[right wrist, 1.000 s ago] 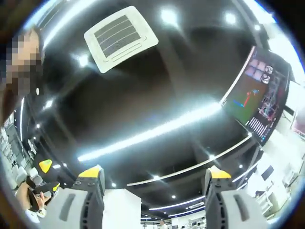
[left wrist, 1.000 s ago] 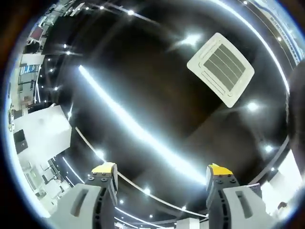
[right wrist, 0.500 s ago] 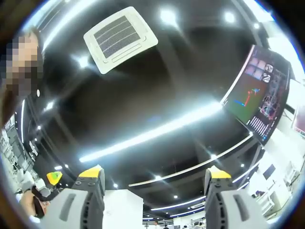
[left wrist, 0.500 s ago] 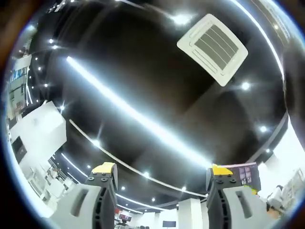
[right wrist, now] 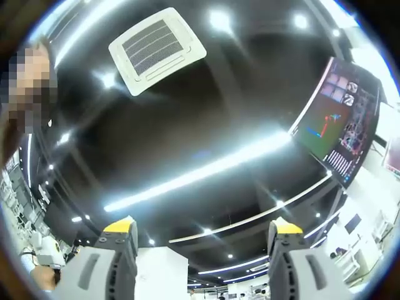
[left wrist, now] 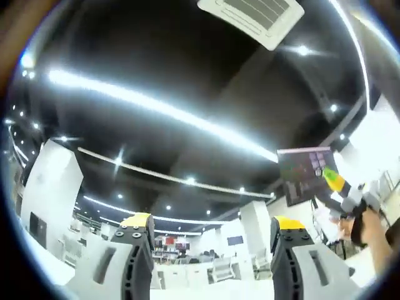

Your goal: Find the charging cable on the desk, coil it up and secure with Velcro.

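Left gripper [left wrist: 212, 226]: jaws apart, nothing btwn; yellow tips at bottom of frame, aimed up at ceiling.
Right gripper [right wrist: 199, 229]: jaws apart, nothing btwn; also aimed at ceiling. In left gripper view it shows at right edge, in a hand [left wrist: 369, 228].
Ceiling vent [right wrist: 157, 49]: upper left in right gripper view; top centre in left gripper view.
Wall screen [right wrist: 336, 128]: right side, right gripper view.
Light strip [left wrist: 156, 109]: across upper-mid, left gripper view.
Charging cable: can't tell where.

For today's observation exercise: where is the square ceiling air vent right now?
In the right gripper view, the ceiling vent sits upper left, above the long light strip. In the left gripper view it is at the top edge, right of centre.
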`<act>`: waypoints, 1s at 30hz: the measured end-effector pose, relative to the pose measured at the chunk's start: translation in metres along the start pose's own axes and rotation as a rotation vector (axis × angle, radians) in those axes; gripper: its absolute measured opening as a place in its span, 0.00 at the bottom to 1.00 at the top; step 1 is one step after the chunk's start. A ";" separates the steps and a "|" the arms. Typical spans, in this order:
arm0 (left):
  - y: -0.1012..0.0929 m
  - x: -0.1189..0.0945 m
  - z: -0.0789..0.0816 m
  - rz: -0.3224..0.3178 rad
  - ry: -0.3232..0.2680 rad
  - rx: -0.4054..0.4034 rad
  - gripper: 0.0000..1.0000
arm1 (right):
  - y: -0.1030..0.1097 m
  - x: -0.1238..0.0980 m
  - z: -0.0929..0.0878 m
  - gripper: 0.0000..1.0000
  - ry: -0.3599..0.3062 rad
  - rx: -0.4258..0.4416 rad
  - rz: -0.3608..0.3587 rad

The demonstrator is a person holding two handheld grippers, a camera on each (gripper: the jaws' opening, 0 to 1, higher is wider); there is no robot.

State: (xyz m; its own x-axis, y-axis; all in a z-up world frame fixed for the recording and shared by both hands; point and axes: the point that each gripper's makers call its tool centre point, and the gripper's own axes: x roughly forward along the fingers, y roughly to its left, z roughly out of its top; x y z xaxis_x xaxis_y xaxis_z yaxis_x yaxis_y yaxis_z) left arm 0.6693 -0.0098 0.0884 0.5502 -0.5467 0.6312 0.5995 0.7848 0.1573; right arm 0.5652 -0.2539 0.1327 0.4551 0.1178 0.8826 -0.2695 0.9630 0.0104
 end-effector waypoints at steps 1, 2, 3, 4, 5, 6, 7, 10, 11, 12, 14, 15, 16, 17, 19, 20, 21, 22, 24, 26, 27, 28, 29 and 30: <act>0.001 0.001 -0.006 -0.002 0.027 0.008 0.77 | 0.000 0.000 -0.001 0.86 0.004 0.003 0.000; 0.001 0.002 -0.010 -0.007 0.045 0.014 0.77 | 0.000 0.000 -0.003 0.86 0.010 0.005 0.001; 0.001 0.002 -0.016 -0.016 0.074 0.022 0.78 | 0.000 0.001 -0.004 0.86 0.013 0.006 0.002; 0.000 0.003 -0.025 -0.025 0.113 0.032 0.80 | 0.000 0.001 -0.005 0.86 0.021 0.006 0.005; 0.000 0.003 -0.030 -0.033 0.138 0.041 0.81 | 0.001 0.001 -0.007 0.86 0.026 0.005 0.008; 0.000 0.003 -0.036 -0.036 0.161 0.047 0.82 | 0.002 0.001 -0.009 0.86 0.036 0.002 0.011; 0.000 0.003 -0.040 -0.042 0.176 0.056 0.82 | 0.002 0.002 -0.011 0.86 0.044 0.000 0.014; 0.002 0.004 -0.053 -0.043 0.225 0.078 0.82 | 0.004 0.003 -0.017 0.86 0.070 -0.009 0.026; 0.002 0.005 -0.058 -0.045 0.238 0.087 0.82 | 0.005 0.003 -0.019 0.86 0.080 -0.012 0.030; 0.003 0.005 -0.061 -0.045 0.247 0.089 0.82 | 0.006 0.003 -0.023 0.86 0.094 -0.016 0.036; 0.003 0.006 -0.065 -0.048 0.258 0.088 0.82 | 0.008 0.004 -0.028 0.86 0.113 -0.022 0.044; 0.003 0.006 -0.070 -0.053 0.270 0.082 0.82 | 0.008 0.004 -0.031 0.85 0.121 -0.025 0.048; 0.003 0.007 -0.073 -0.055 0.279 0.075 0.82 | 0.009 0.004 -0.033 0.85 0.131 -0.028 0.053; 0.003 0.007 -0.077 -0.056 0.288 0.065 0.82 | 0.010 0.004 -0.036 0.85 0.143 -0.031 0.058; 0.002 0.007 -0.080 -0.059 0.293 0.055 0.82 | 0.012 0.004 -0.042 0.84 0.165 -0.039 0.068; 0.001 0.007 -0.080 -0.061 0.295 0.050 0.82 | 0.013 0.004 -0.044 0.84 0.176 -0.043 0.073; 0.000 0.007 -0.081 -0.063 0.298 0.048 0.82 | 0.014 0.004 -0.047 0.84 0.185 -0.047 0.076; 0.000 0.007 -0.082 -0.067 0.301 0.047 0.82 | 0.014 0.004 -0.048 0.83 0.190 -0.050 0.077; -0.002 0.007 -0.084 -0.073 0.307 0.049 0.82 | 0.014 0.004 -0.051 0.83 0.201 -0.056 0.079; -0.004 0.008 -0.086 -0.089 0.309 0.034 0.83 | 0.014 0.004 -0.055 0.83 0.216 -0.065 0.081; -0.004 0.009 -0.087 -0.095 0.309 0.023 0.83 | 0.013 0.004 -0.057 0.83 0.226 -0.070 0.084; -0.005 0.010 -0.088 -0.098 0.309 0.019 0.83 | 0.013 0.003 -0.059 0.83 0.235 -0.071 0.087; -0.006 0.010 -0.089 -0.103 0.312 0.012 0.83 | 0.013 0.003 -0.061 0.83 0.245 -0.072 0.090; -0.007 0.011 -0.091 -0.107 0.317 0.009 0.83 | 0.013 0.003 -0.063 0.83 0.257 -0.074 0.092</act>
State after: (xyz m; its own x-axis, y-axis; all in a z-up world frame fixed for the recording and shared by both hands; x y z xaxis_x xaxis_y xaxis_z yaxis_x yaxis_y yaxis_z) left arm 0.7238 -0.0476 0.0253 0.6385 -0.6890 0.3428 0.6596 0.7195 0.2176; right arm 0.6166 -0.2262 0.1058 0.6342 0.2541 0.7302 -0.2613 0.9593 -0.1069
